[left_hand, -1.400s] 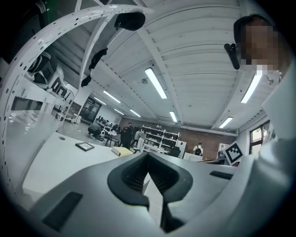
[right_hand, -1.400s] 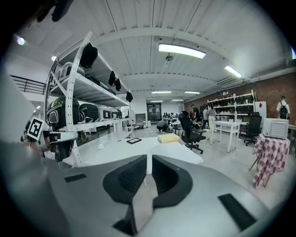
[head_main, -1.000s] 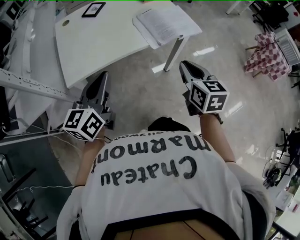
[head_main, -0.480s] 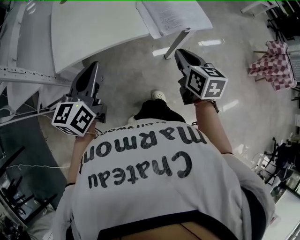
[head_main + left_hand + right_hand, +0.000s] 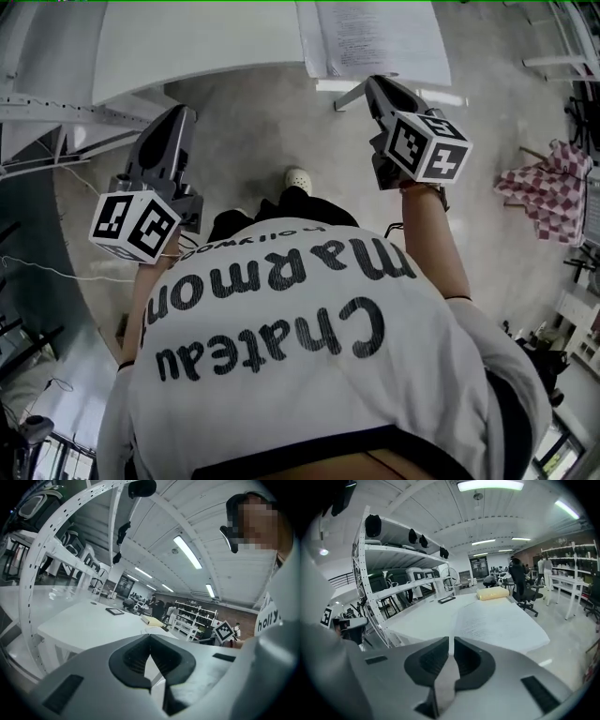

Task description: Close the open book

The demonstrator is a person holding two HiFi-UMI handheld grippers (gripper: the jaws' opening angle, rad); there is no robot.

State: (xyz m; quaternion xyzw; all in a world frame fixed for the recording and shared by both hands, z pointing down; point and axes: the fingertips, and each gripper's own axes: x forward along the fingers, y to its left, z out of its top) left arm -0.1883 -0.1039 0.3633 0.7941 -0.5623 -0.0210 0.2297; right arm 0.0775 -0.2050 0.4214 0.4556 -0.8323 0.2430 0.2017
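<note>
The open book [image 5: 373,37] lies with its printed pages up on the right end of the white table [image 5: 187,42], at the top of the head view. In the right gripper view its pages [image 5: 497,620] spread just beyond the jaws. My right gripper [image 5: 373,82] is shut and empty; it hangs over the floor just short of the book's near edge, above the table leg. The left gripper [image 5: 178,112], also shut and empty, is held before the table's near edge, left of the book. In its own view its tips [image 5: 150,636] meet.
Farther back on the table lie a dark tablet [image 5: 446,600] and a yellow block [image 5: 492,593]. A white shelving rack [image 5: 393,578] stands left of the table. A checked cloth [image 5: 544,192] is on the floor to the right. People and office chairs are far behind.
Both grippers have come forward toward the table with the person's step. The right one has travelled farther and now sits close under the book's edge. Both have stayed shut.
</note>
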